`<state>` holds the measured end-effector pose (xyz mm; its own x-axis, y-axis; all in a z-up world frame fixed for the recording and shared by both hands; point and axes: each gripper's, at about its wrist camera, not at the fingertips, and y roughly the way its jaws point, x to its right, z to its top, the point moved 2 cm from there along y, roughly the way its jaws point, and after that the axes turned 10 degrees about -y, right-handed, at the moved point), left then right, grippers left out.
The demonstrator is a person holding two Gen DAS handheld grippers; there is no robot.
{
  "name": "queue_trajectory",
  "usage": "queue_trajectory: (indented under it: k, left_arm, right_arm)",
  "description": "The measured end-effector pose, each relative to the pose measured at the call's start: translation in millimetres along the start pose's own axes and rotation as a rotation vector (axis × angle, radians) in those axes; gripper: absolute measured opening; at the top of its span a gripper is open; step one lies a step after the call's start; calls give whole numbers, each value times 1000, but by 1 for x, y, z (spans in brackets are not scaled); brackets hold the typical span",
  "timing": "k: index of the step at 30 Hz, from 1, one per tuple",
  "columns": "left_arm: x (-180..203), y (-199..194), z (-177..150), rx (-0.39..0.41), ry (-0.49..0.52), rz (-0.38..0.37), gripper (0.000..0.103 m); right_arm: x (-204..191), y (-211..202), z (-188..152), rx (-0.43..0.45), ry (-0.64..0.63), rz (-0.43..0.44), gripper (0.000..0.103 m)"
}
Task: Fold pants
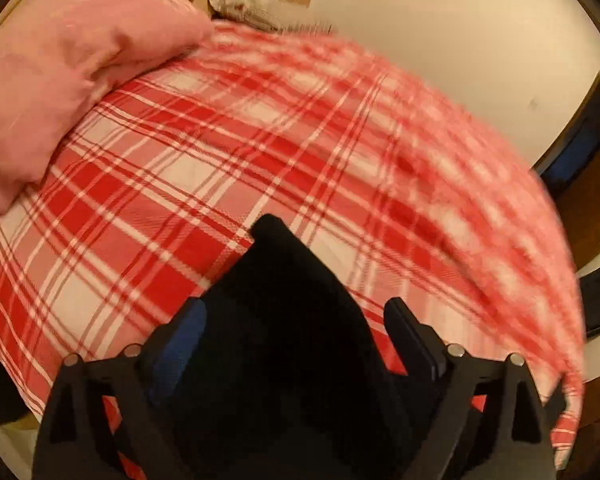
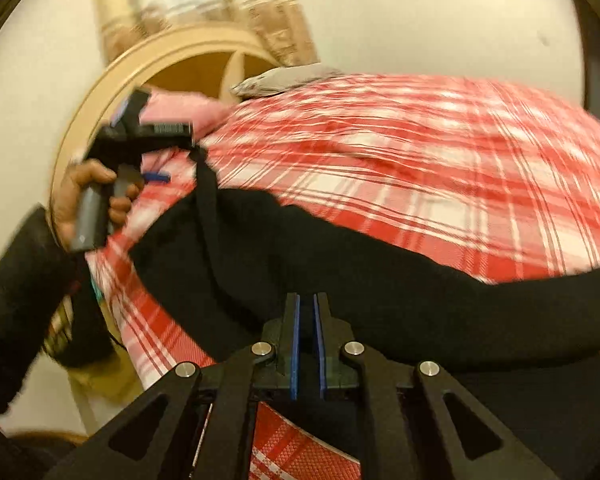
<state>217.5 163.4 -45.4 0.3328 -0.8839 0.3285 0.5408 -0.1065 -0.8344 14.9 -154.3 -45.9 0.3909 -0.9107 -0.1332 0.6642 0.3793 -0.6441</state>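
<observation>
We start at our right gripper (image 2: 307, 320): its two blue-padded fingers (image 2: 295, 344) stand nearly together, only a narrow slot between them, and the dark cloth of the pants (image 2: 340, 280) lies right at their tips. We cannot tell whether any cloth is actually pinched in that slot.

Our left gripper (image 1: 296, 316) shows a different picture in its own view: its fingers (image 1: 404, 328) stand wide apart, and a thick fold of the black pants (image 1: 276, 320) fills the space between them, rising to a blunt corner ahead of the tips. The fingers do not appear to press on it. In the right wrist view that same gripper (image 2: 180, 136) sits high at the left, gripped by our left hand (image 2: 88, 200) in a dark sleeve (image 2: 16, 292), with a narrow black strip of the garment hanging down from beside its tips to the main heap.

Outward from the fingers, the pants lie as a long black mass across the near edge of the bed, on a red and white plaid bedspread (image 2: 420, 168). A pink pillow (image 1: 68, 76) rests on the bedspread at the far left, touching it, and a grey patterned cloth (image 1: 260, 12) lies at the far end of the bed beyond. Pale walls (image 1: 440, 32) rise behind.
</observation>
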Motion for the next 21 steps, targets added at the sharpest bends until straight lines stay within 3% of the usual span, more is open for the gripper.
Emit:
queue_trajectory:
  k: [4, 5, 6, 7, 8, 10, 12, 15, 17, 21]
  left_arm:
    - [8, 32, -1, -86, 15, 45, 92]
    - [8, 37, -4, -97, 13, 54, 90]
    - [6, 42, -6, -109, 5, 66, 76]
    - [4, 43, -9, -111, -4, 65, 54]
    - [1, 43, -11, -110, -14, 53, 43]
    - [-5, 39, -14, -100, -42, -6, 13]
    - [-13, 31, -17, -107, -81, -70, 12]
    - [-19, 19, -23, -65, -92, -97, 9]
    - [-23, 8, -28, -50, -101, -124, 9]
    - [-31, -21, -36, -3, -103, -162, 9]
  right_arm:
    - [47, -12, -16, -8, 290, 70, 13]
    - [60, -18, -24, -1, 377, 94, 25]
    - [71, -24, -32, 18, 447, 110, 45]
    - [79, -30, -39, 43, 494, 117, 56]
    - [86, -39, -47, 82, 545, 109, 74]
    - [94, -48, -52, 125, 582, 89, 77]
    - [97, -47, -48, 120, 577, 100, 77]
    - [95, -33, -34, 88, 564, 92, 77]
    - [87, -23, -21, 34, 502, 24, 77]
    - [38, -11, 16, 17, 26, -71, 77]
